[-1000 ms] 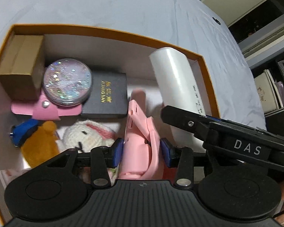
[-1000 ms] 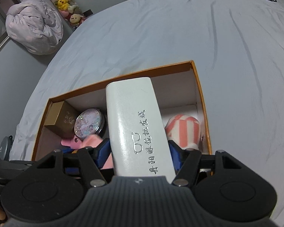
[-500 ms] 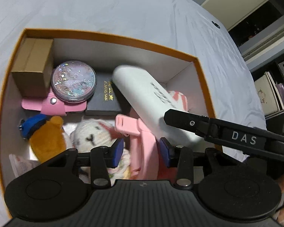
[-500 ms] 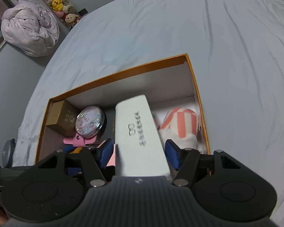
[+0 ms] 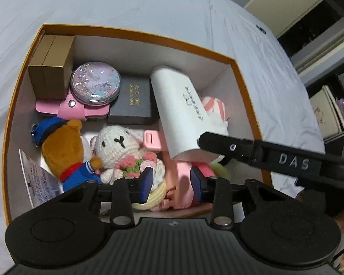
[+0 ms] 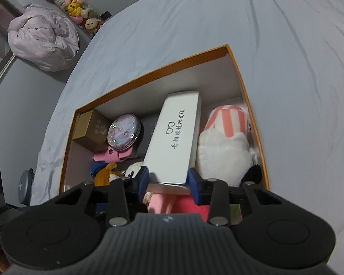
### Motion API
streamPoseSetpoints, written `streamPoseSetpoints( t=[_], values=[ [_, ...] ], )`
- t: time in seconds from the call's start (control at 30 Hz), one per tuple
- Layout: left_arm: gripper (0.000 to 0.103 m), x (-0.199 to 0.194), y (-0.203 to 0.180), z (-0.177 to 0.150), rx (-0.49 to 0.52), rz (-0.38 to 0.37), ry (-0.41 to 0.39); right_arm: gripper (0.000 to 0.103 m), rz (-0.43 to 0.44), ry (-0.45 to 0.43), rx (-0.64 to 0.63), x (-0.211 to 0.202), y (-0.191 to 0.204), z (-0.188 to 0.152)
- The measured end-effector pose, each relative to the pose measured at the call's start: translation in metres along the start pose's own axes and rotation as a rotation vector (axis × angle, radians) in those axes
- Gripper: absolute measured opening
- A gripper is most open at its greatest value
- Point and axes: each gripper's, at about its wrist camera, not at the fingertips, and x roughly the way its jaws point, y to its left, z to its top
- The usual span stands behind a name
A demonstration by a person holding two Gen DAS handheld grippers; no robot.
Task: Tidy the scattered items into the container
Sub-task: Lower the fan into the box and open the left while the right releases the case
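1. The left gripper (image 5: 171,182) hovers over the near part of the orange-rimmed box (image 5: 135,34), which sits on a grey bed sheet (image 5: 149,4). Its fingers have just been closing and stand at a middling gap, empty. A pink plastic item (image 5: 180,171) shows through the gap but lies lower down in the box, and no pad presses on it.
2. The right gripper (image 6: 168,182) is also empty. Its fingers have just been closing too and are about half apart.
3. The white glasses case (image 6: 176,137) lies in the box just beyond the right fingertips. Its near end is in line with the gap and its far end points toward the back wall. It rests tilted on the things beneath it.
4. Right of the right fingers, beside the case, is a pink-striped white plush (image 6: 227,142).
5. Just ahead and left of the left fingers sits a crochet bunny (image 5: 119,144) with a bouquet. Further left is a brown bear plush (image 5: 62,146) in blue.
6. Well beyond the left fingers, along the back, are a brown cardboard box (image 5: 51,66), a glittery round compact (image 5: 95,86) and a dark flat box (image 5: 133,100) with gold lettering.
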Motion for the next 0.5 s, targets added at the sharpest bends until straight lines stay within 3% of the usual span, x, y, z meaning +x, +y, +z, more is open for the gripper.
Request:
streamPoseSetpoints(
  t=[0.2, 0.5],
  values=[
    [0.041, 0.000, -0.001, -0.002, -0.045, 0.005, -0.047, 0.041, -0.008, -0.014, 0.031, -0.002, -0.001, -0.003],
    [0.041, -0.034, -0.024, -0.022, -0.022, 0.099, -0.160, 0.042, -0.076, -0.164, -0.113, -0.048, 0.020, -0.020]
  ],
)
